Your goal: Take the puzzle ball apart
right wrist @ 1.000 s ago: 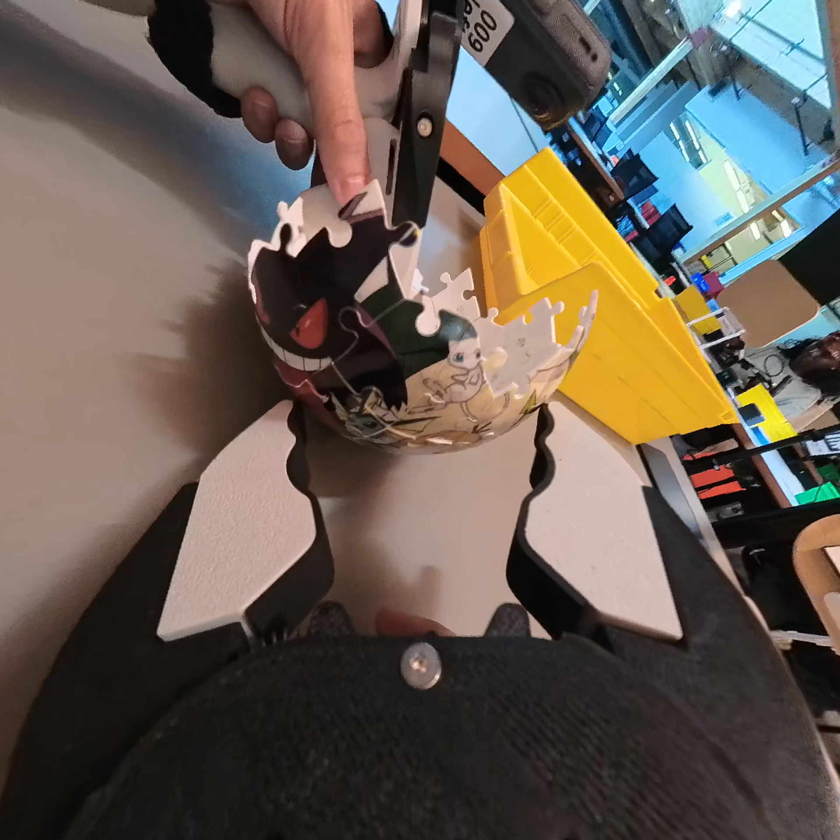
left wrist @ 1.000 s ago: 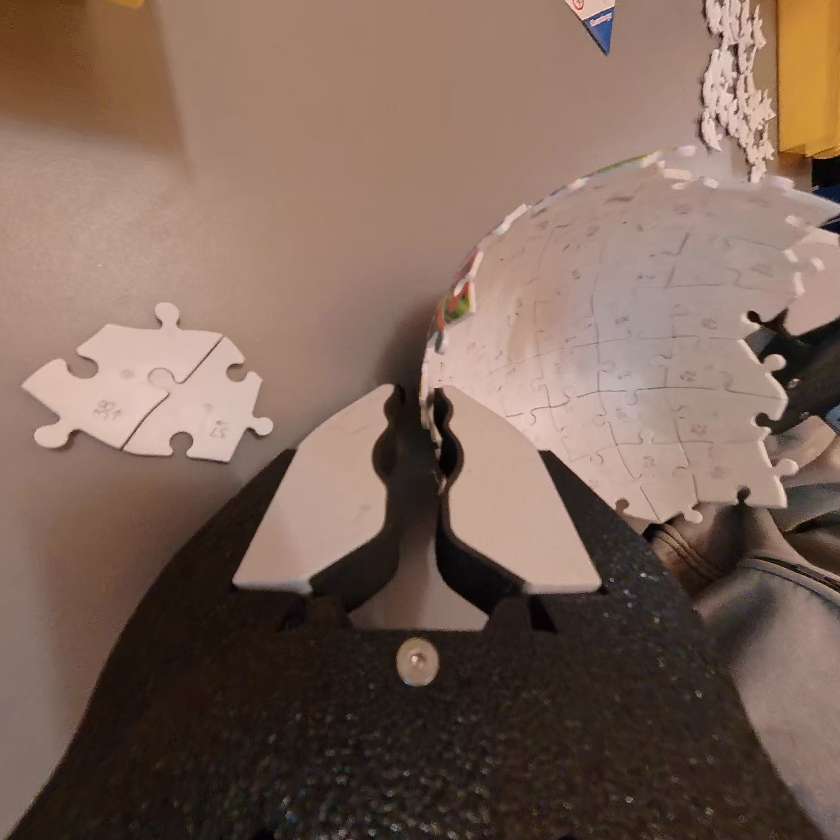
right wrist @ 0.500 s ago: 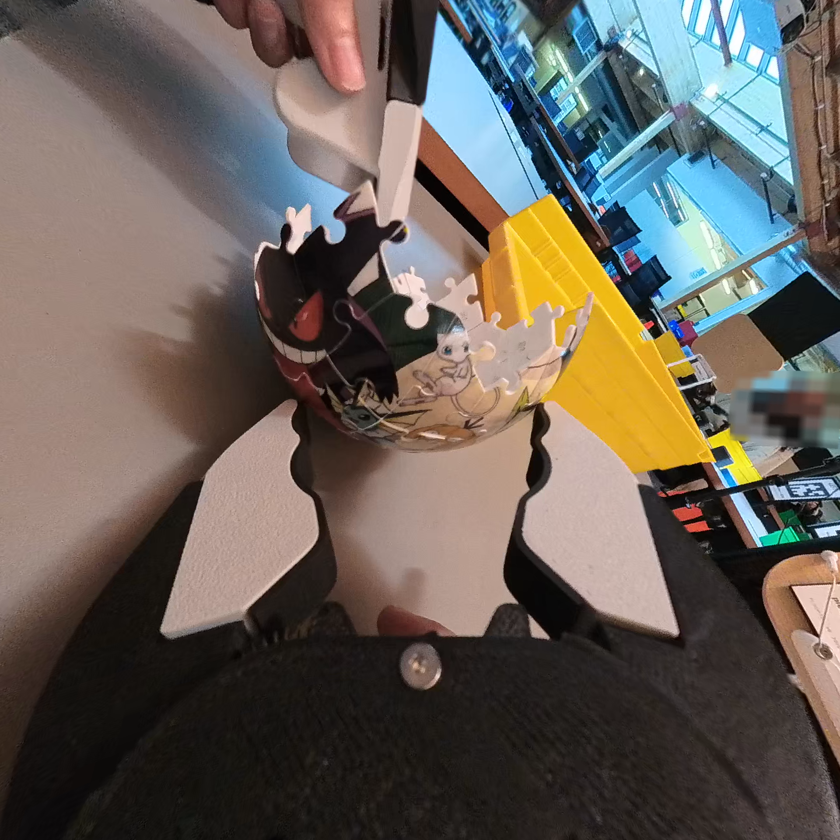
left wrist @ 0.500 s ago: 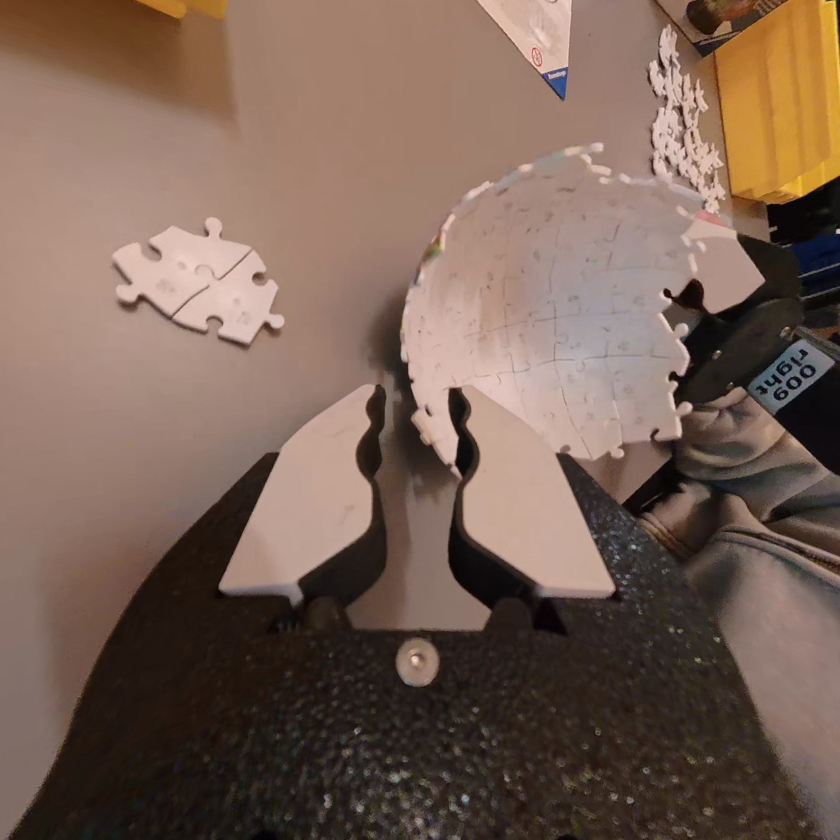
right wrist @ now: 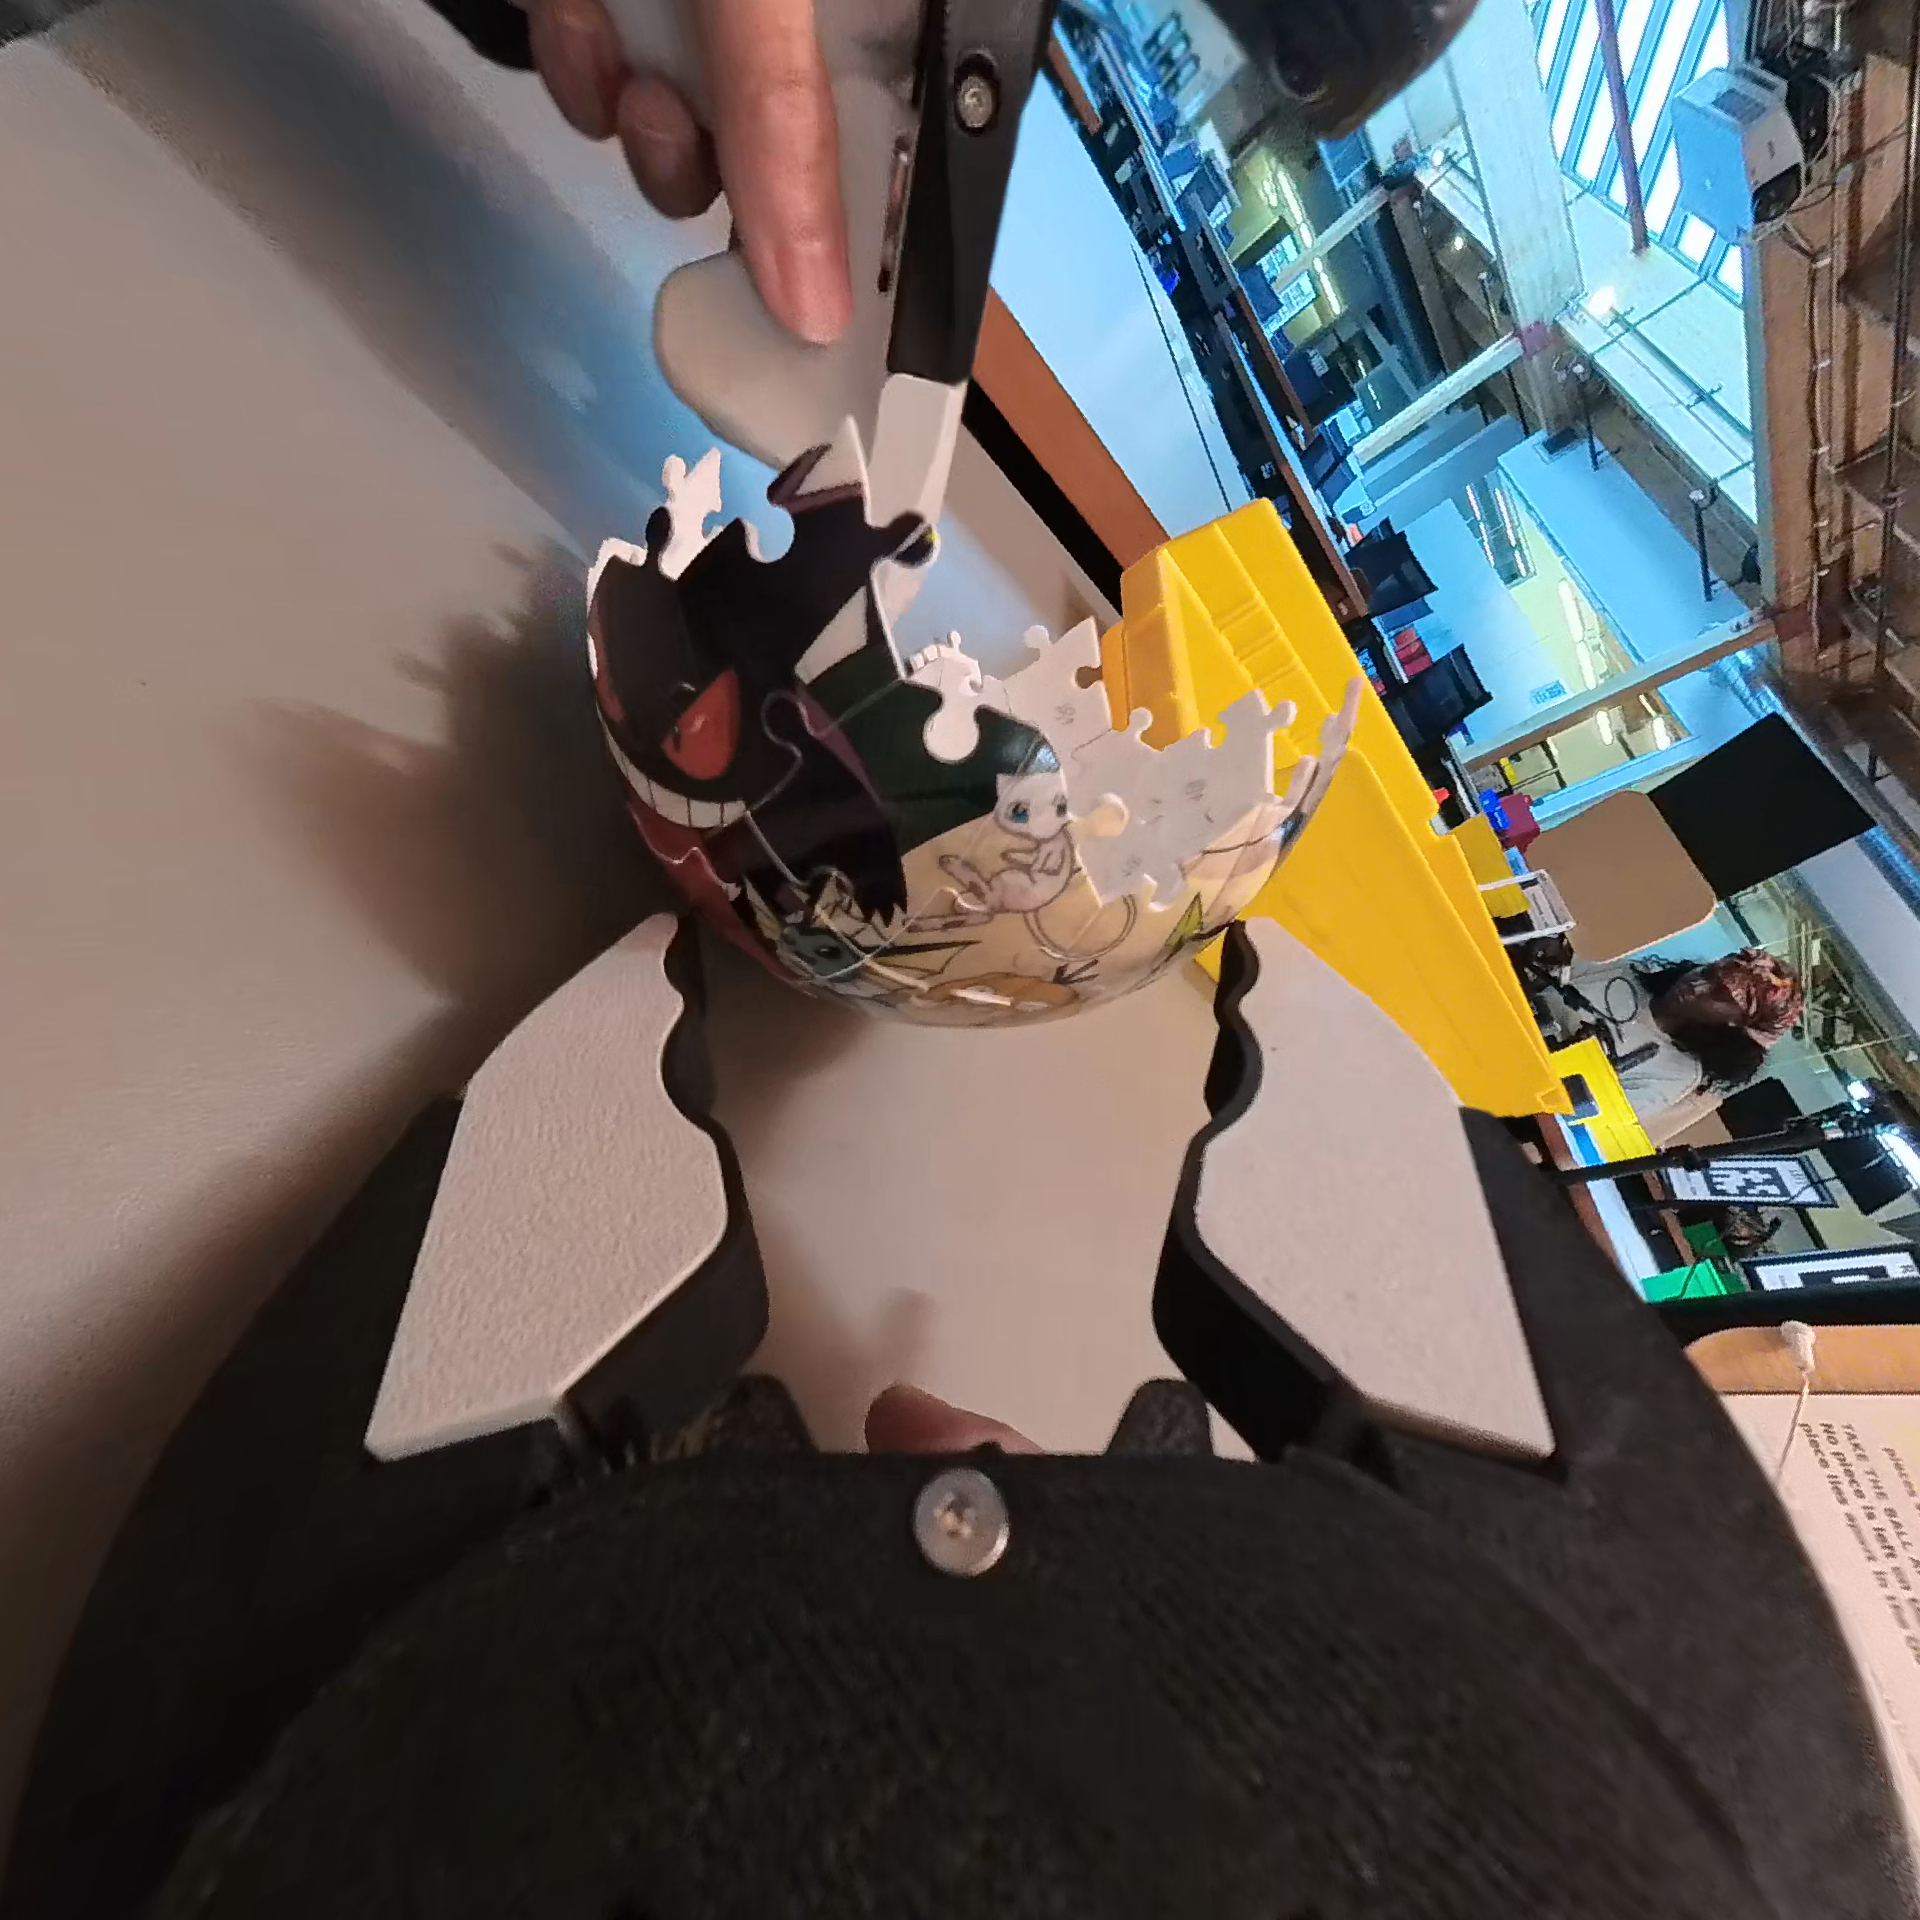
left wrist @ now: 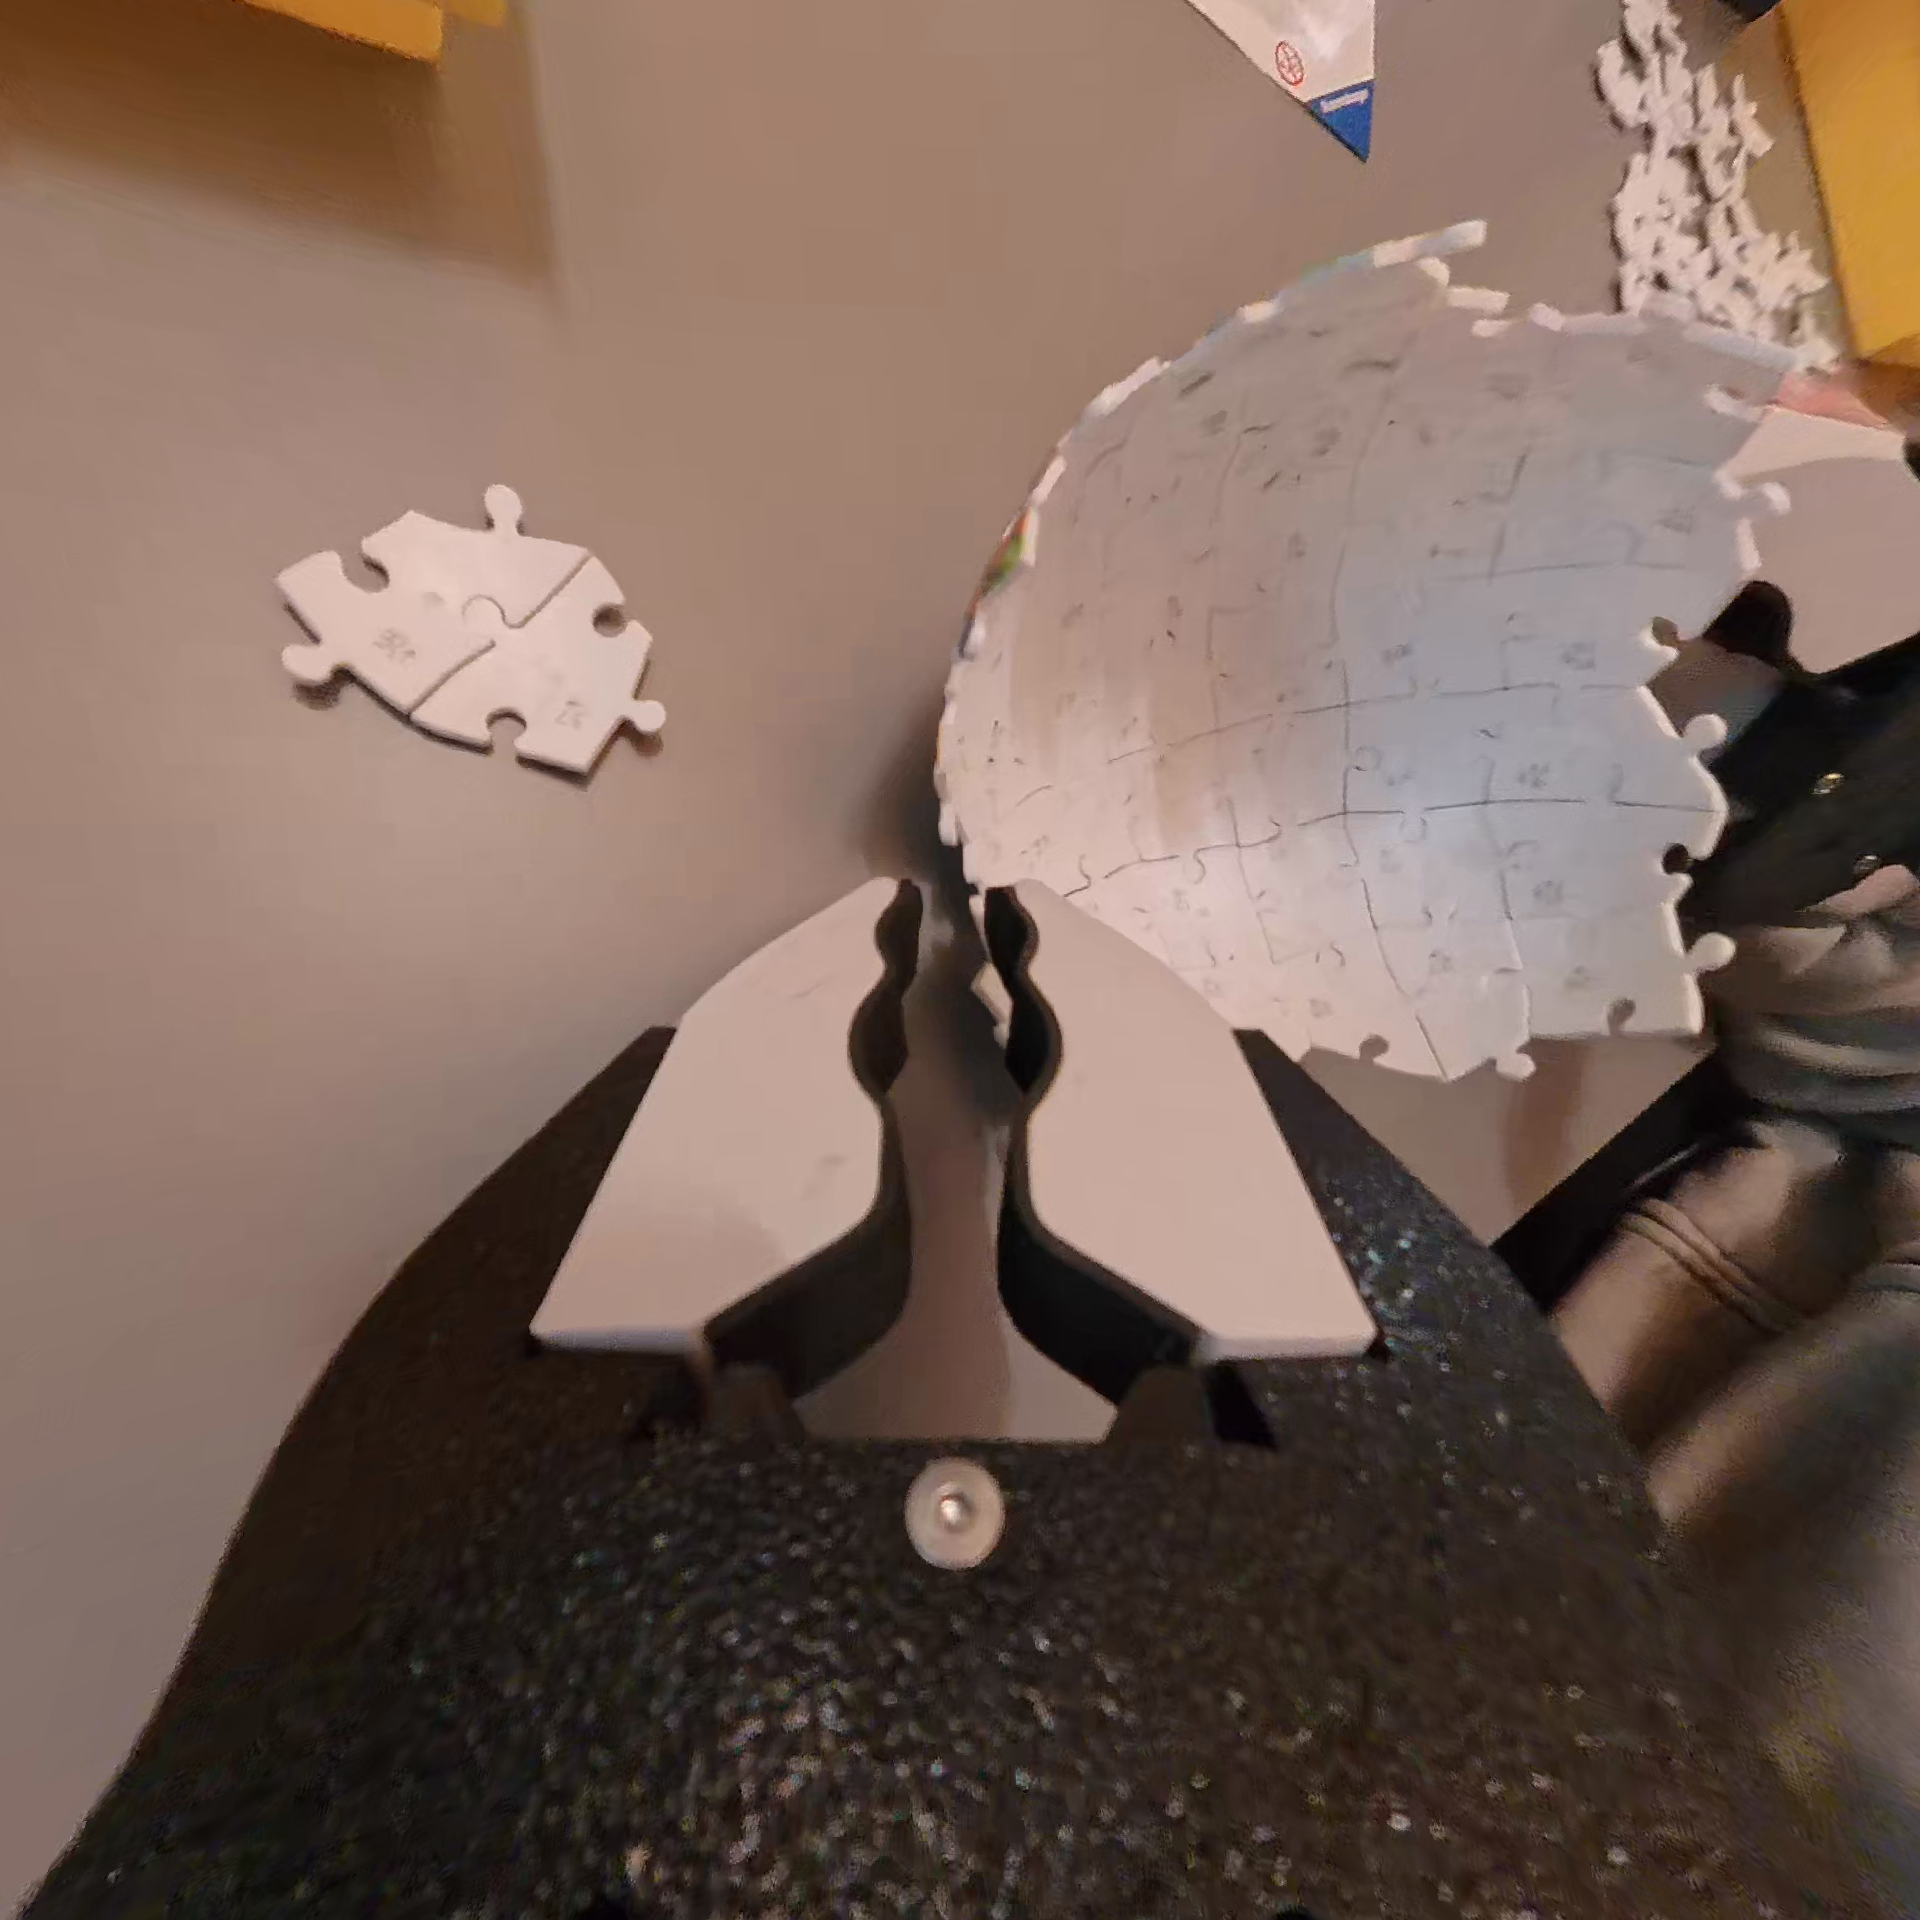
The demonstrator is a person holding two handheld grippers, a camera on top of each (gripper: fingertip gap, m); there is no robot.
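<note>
The puzzle ball (right wrist: 852,790) is an open half shell, printed with cartoon figures outside and white inside (left wrist: 1351,665). My right gripper (right wrist: 956,935) holds the shell by its lower part between its wide-set fingertips, off the grey table. It also shows at the right of the left wrist view (left wrist: 1808,748). My left gripper (left wrist: 945,914) comes from above (right wrist: 883,457), its jaws nearly together on a dark rim piece (right wrist: 842,520) at the shell's top edge. A person's hand (right wrist: 769,156) holds the left gripper.
Two joined loose pieces (left wrist: 468,644) lie white side up on the grey table (left wrist: 312,1039). A pile of white pieces (left wrist: 1683,177) lies beside a yellow bin (left wrist: 1860,156), also seen in the right wrist view (right wrist: 1351,831). A printed sheet (right wrist: 1849,1558) lies at the right. There is about 10 cm between the tips of the two grippers.
My left gripper loosened and drew back from the rim half a second ago, and has closed on the rim piece again. My right gripper kept hold of the shell.
</note>
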